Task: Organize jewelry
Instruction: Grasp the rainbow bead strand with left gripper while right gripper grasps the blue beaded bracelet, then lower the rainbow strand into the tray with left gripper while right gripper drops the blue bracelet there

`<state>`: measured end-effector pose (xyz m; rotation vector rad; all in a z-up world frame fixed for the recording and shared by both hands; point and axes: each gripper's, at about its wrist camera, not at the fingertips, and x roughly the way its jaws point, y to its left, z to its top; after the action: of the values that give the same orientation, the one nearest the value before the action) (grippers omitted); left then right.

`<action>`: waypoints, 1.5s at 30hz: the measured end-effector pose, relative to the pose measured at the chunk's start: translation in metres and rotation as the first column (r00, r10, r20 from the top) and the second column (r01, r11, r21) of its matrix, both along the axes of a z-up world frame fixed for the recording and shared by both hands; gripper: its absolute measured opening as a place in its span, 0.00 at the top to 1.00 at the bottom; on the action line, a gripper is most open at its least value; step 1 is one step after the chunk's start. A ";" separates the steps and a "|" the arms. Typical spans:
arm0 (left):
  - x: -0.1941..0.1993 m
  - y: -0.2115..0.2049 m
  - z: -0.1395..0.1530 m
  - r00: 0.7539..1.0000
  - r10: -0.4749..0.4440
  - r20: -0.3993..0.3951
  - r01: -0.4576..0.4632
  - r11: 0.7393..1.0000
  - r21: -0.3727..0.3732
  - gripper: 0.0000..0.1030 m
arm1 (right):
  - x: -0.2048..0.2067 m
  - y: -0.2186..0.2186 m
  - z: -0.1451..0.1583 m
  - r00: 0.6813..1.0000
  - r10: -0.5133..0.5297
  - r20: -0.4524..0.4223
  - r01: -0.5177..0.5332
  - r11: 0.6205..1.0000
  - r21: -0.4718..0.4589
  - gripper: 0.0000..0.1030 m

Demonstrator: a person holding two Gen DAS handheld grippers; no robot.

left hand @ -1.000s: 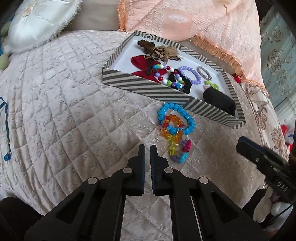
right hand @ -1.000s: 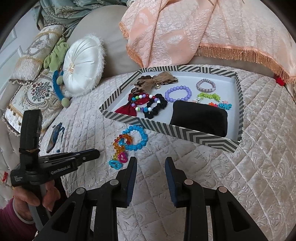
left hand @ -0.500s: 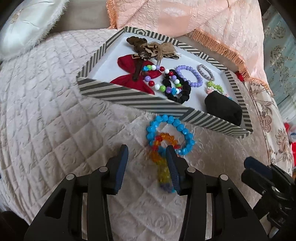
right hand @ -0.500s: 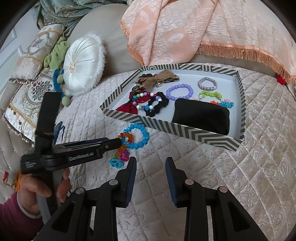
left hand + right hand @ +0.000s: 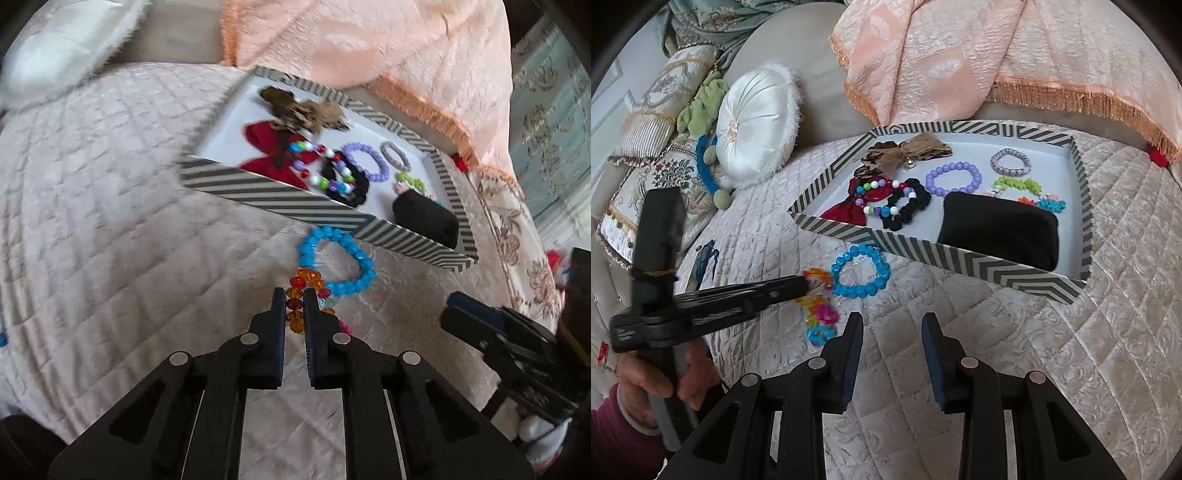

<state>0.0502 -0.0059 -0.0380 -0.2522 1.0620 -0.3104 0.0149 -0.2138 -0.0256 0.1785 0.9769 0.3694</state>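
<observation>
A quilted bedspread [image 5: 1015, 369] is seen bearing a striped tray [image 5: 960, 258]. Just before the tray, an amber bead bracelet [image 5: 294, 295] is pinched by the left gripper [image 5: 294, 295]. The right gripper [image 5: 892, 325] is held spread, empty.

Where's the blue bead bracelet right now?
The blue bead bracelet lies on the quilted bedspread just outside the striped tray's near wall, left of centre in the right wrist view, touching the amber bracelet pinched in the left gripper.

Glossy faceted amber beads [image 5: 295, 305], matt quilted cloth bedspread [image 5: 110, 240], smooth striped cardboard tray [image 5: 280, 199].
</observation>
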 end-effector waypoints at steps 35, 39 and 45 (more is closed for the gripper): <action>-0.003 0.005 0.070 0.990 0.031 0.137 -0.035 0.999 0.023 0.92 | 0.006 0.016 0.053 0.983 0.089 0.160 -0.079 0.995 -0.068 0.91; 0.002 -0.002 0.081 0.987 0.014 0.161 -0.020 0.999 0.033 0.92 | 0.003 -0.002 0.070 0.979 0.066 0.192 -0.052 0.996 -0.077 0.91; 0.014 -0.018 0.098 0.982 -0.011 0.190 0.001 0.999 0.053 0.92 | 0.010 -0.028 0.088 0.976 0.023 0.217 -0.002 0.995 -0.098 0.91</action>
<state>0.0637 -0.0243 0.0602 -0.1683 0.8807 -0.3054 0.0245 -0.2419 0.0622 0.0421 0.7769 0.3443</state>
